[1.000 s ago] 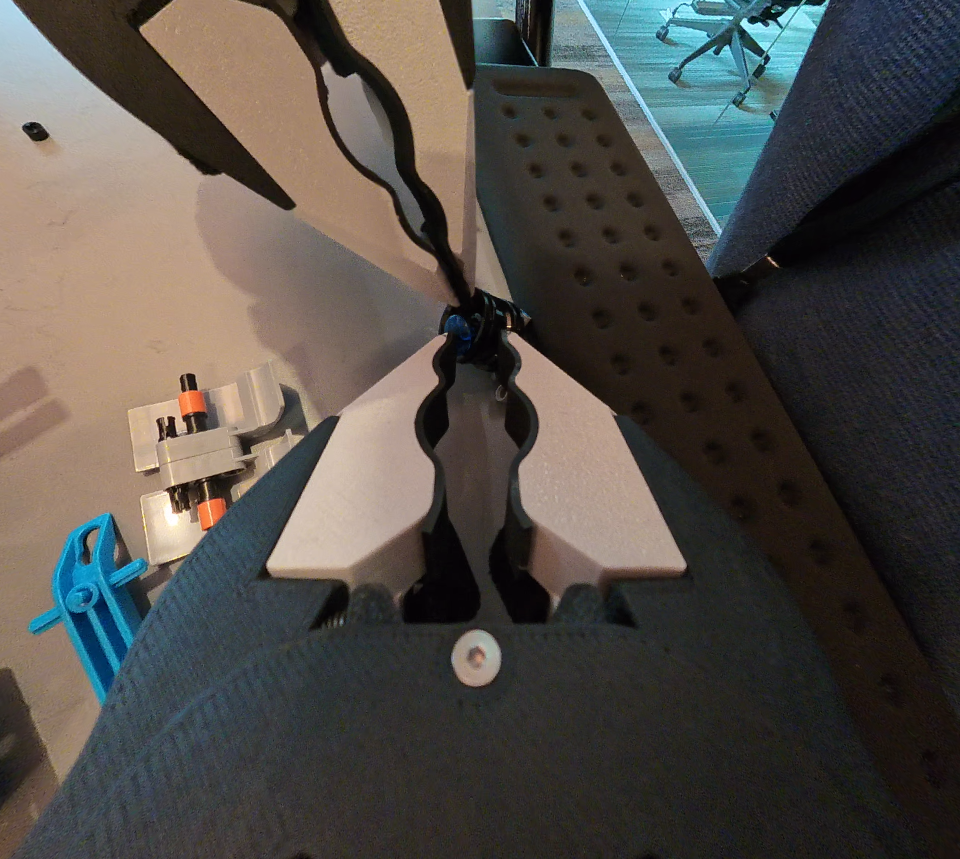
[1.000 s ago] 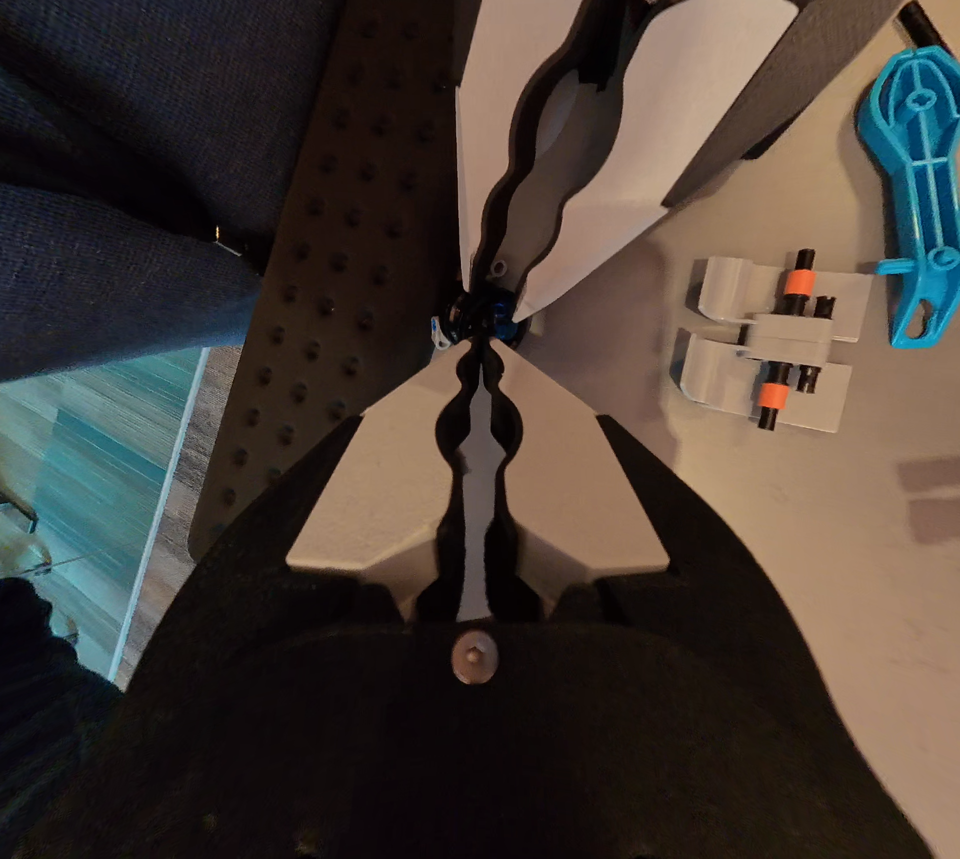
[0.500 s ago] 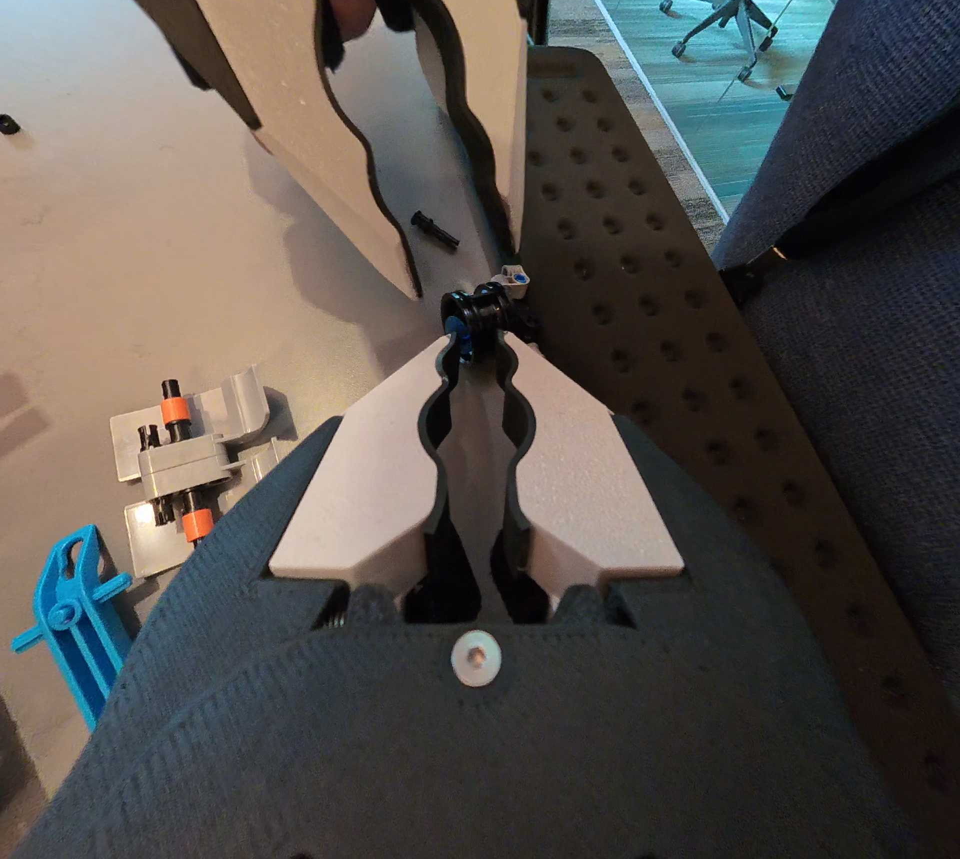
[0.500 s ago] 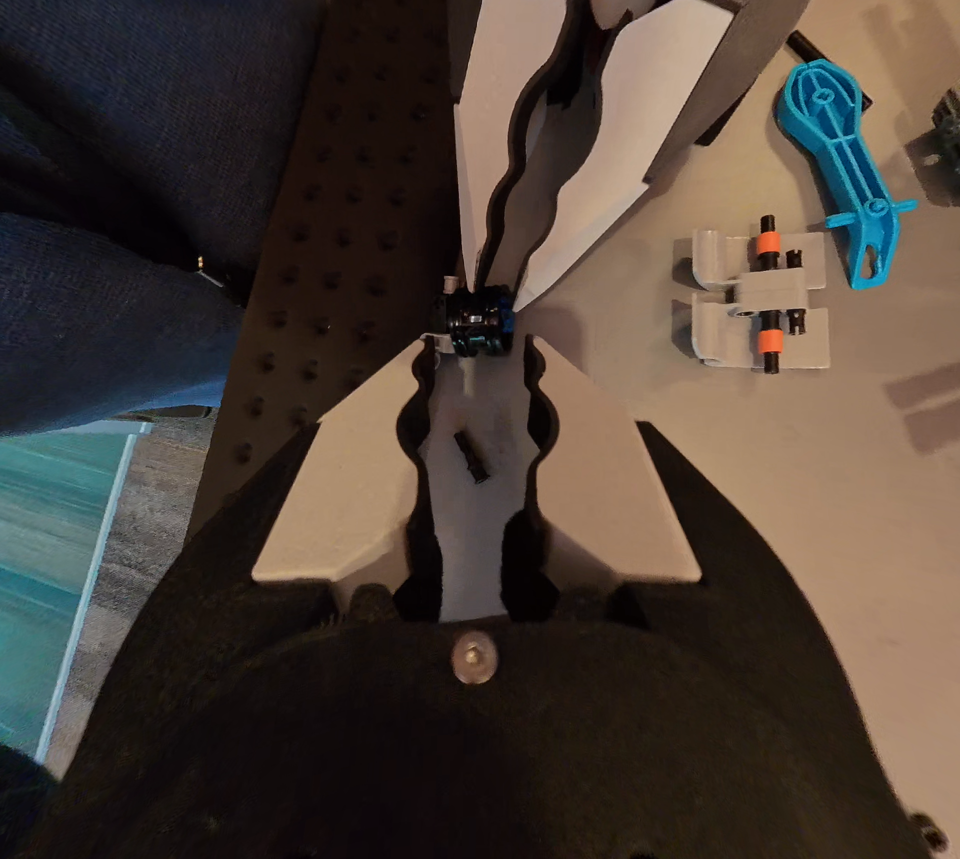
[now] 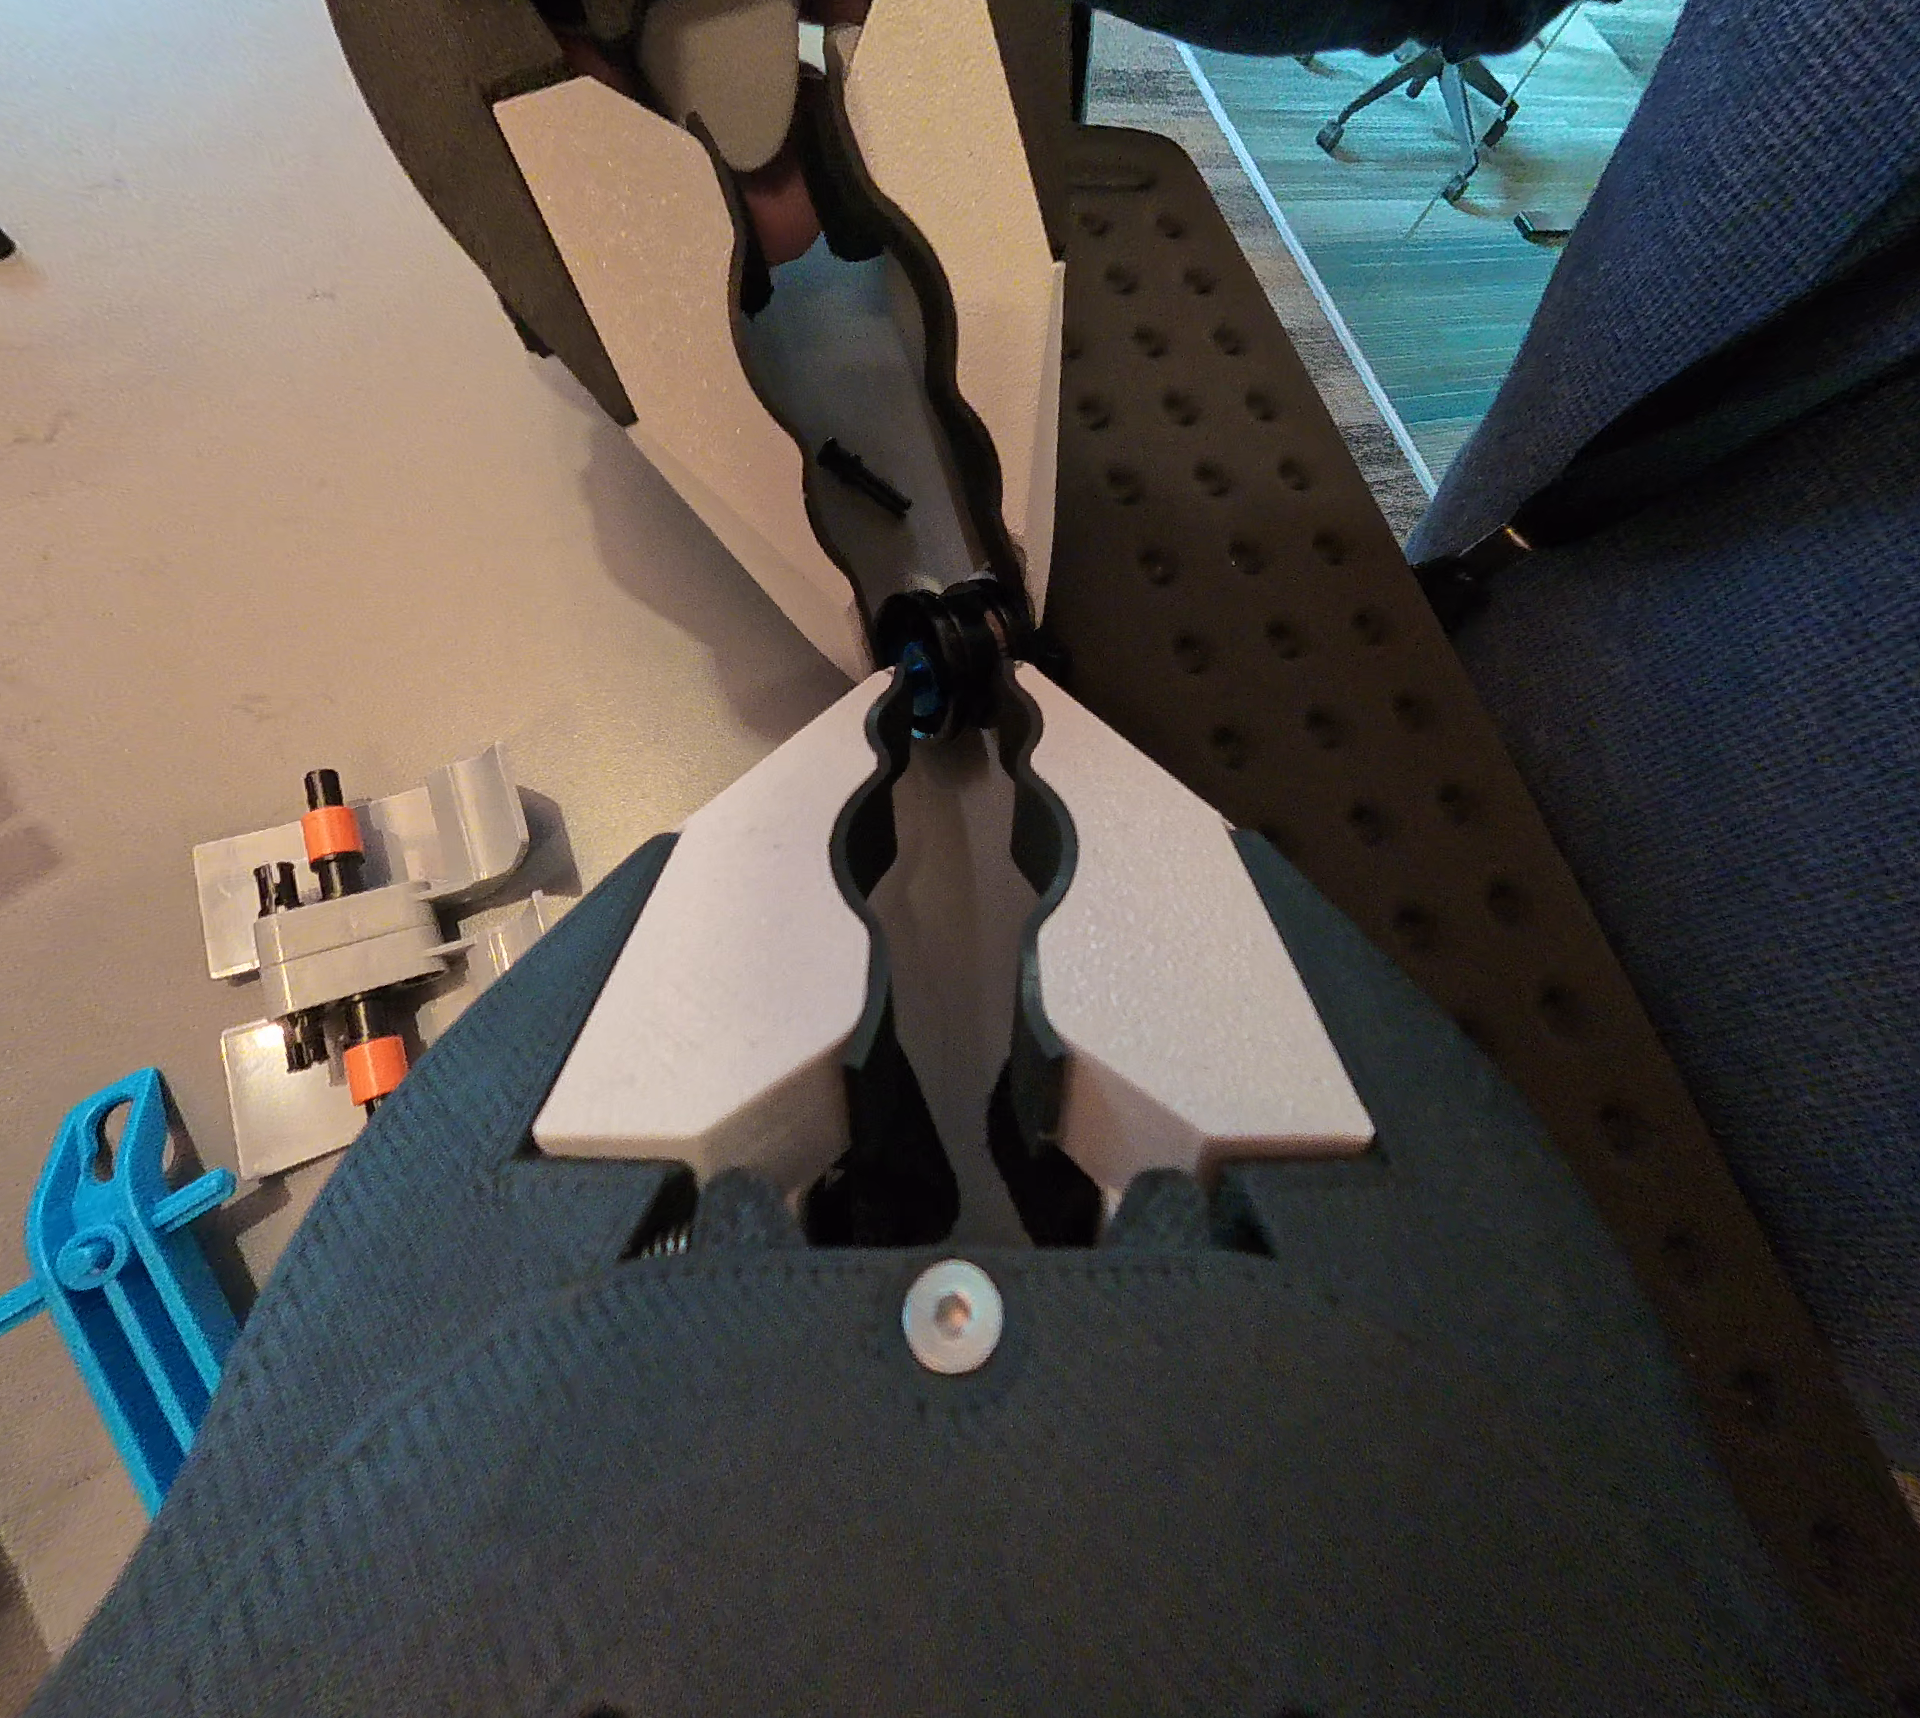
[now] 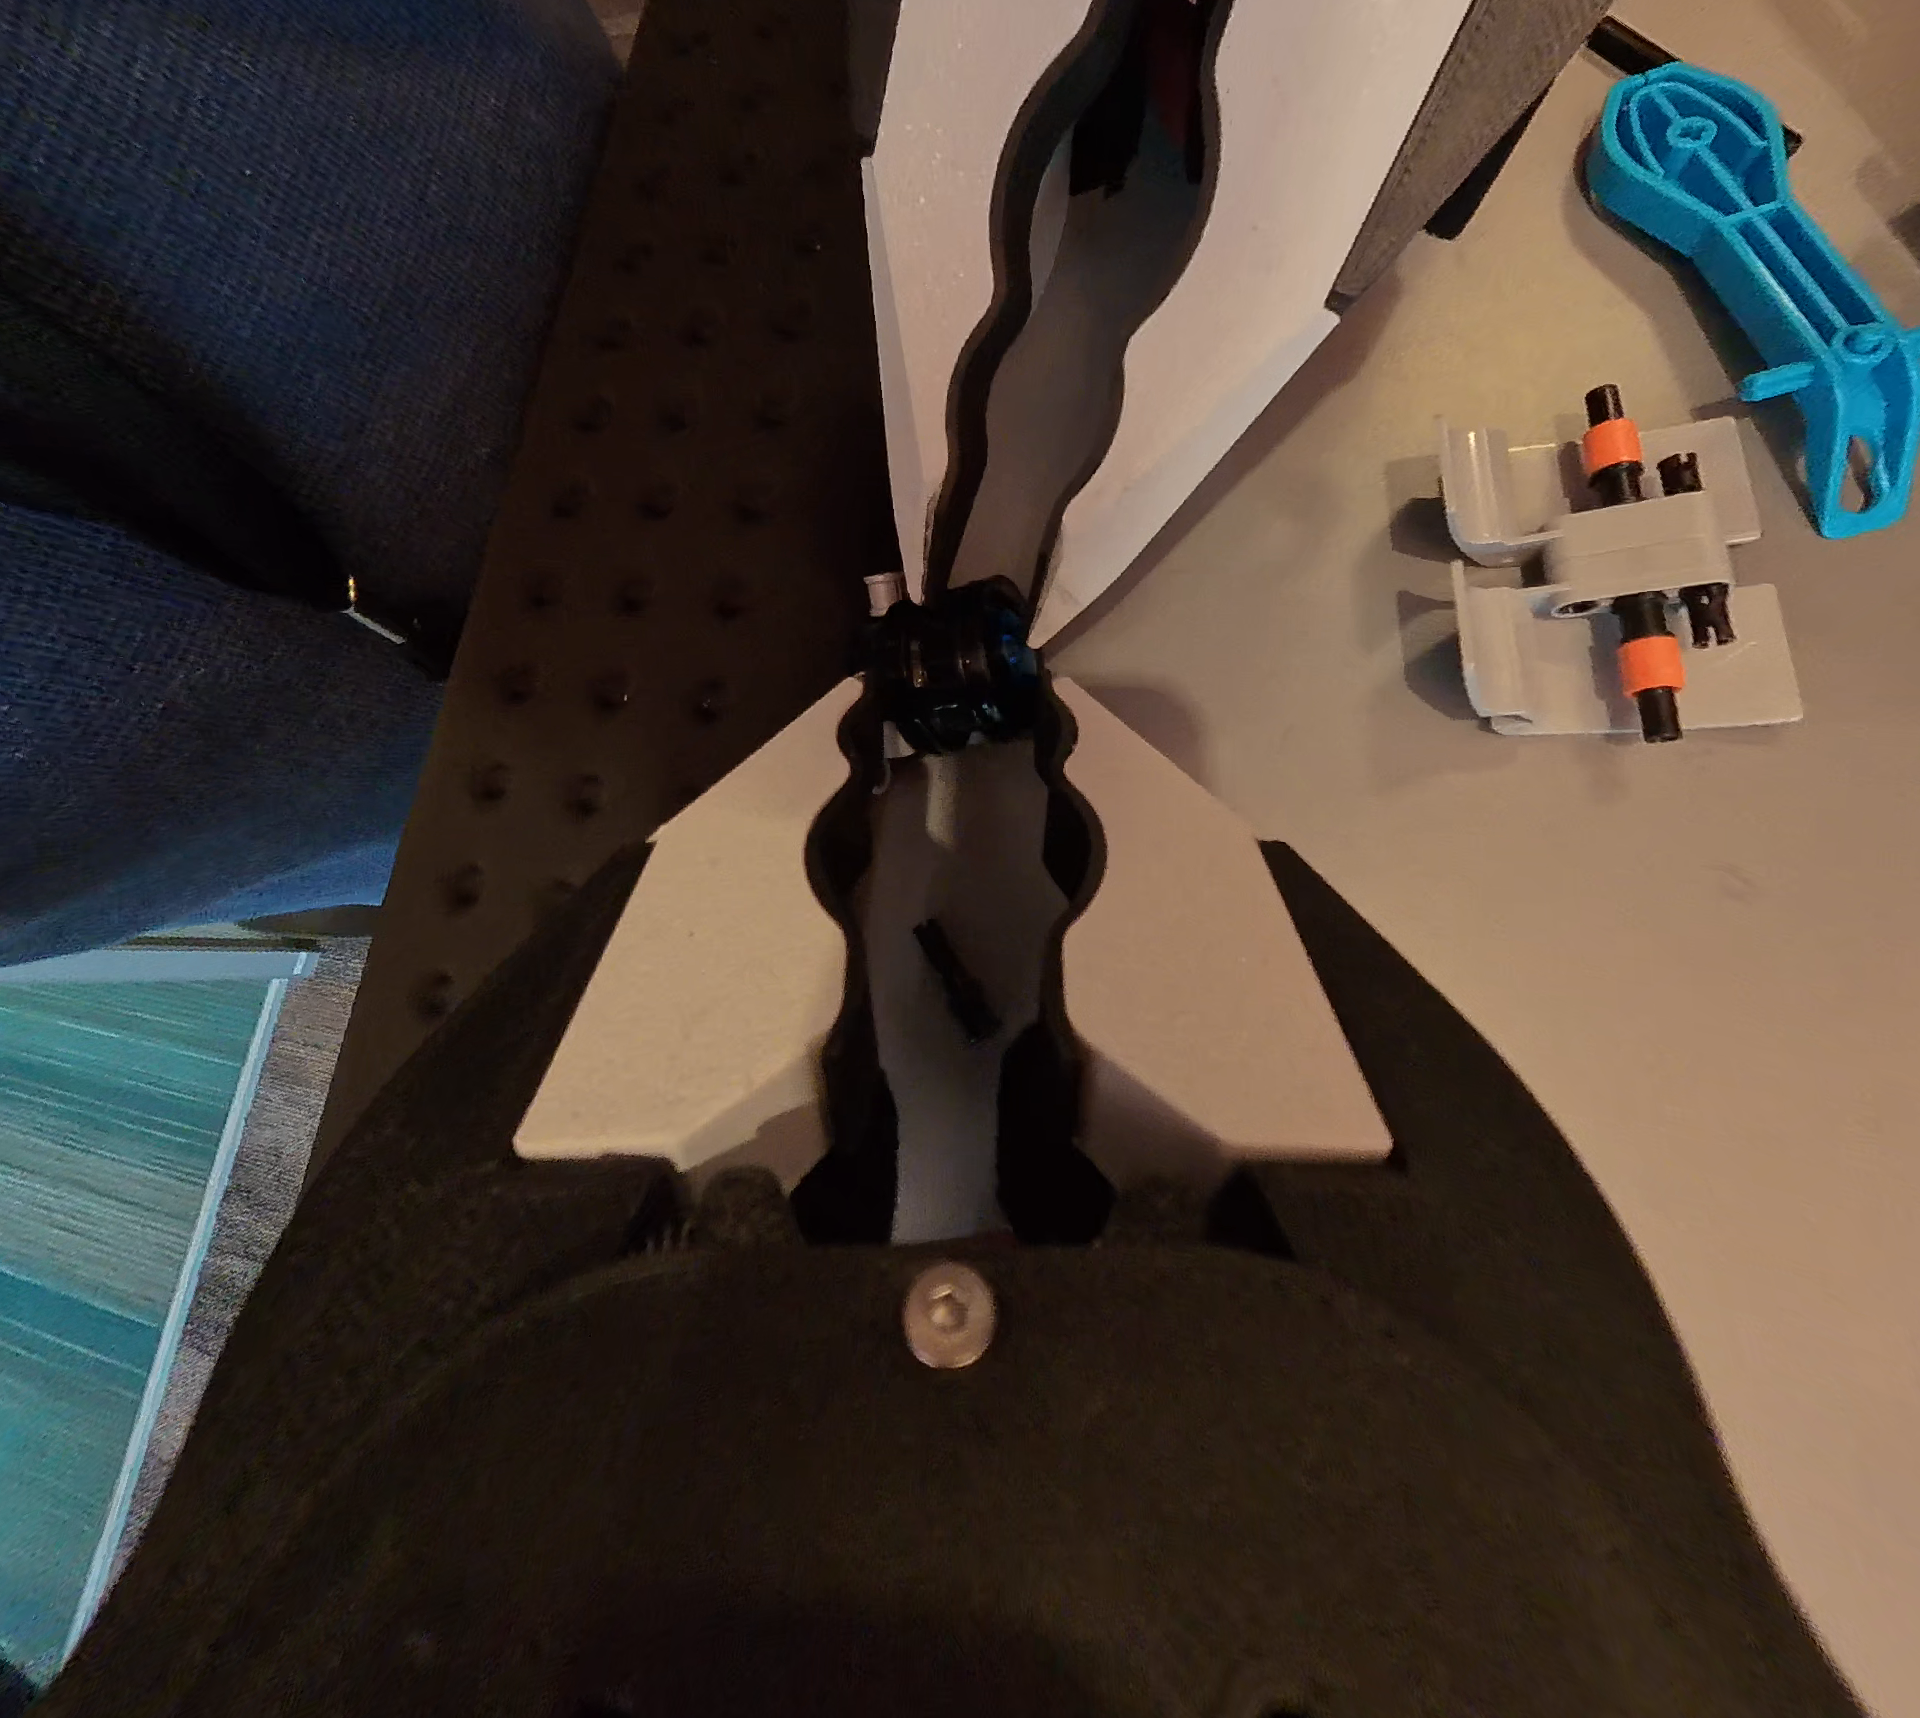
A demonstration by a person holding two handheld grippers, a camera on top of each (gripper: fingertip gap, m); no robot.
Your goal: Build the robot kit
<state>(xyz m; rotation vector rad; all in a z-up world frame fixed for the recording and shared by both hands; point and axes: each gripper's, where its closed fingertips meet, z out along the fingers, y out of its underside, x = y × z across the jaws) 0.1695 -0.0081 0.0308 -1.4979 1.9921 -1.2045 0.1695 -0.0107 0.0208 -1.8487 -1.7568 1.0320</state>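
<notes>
Black wheel part [image 5: 951, 666] sits pinched at left gripper [image 5: 945, 712] tips; right gripper [image 6: 951, 712], opposite, closes around it, grip uncertain.

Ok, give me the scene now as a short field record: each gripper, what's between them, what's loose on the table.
left gripper: shut on the small black wheel part
right gripper: fingertips at the same part, closed or not unclear
under right gripper: loose black pin on the table
beside: grey hinged piece with orange collars, blue plastic tool
table edge: black perforated strip
</notes>
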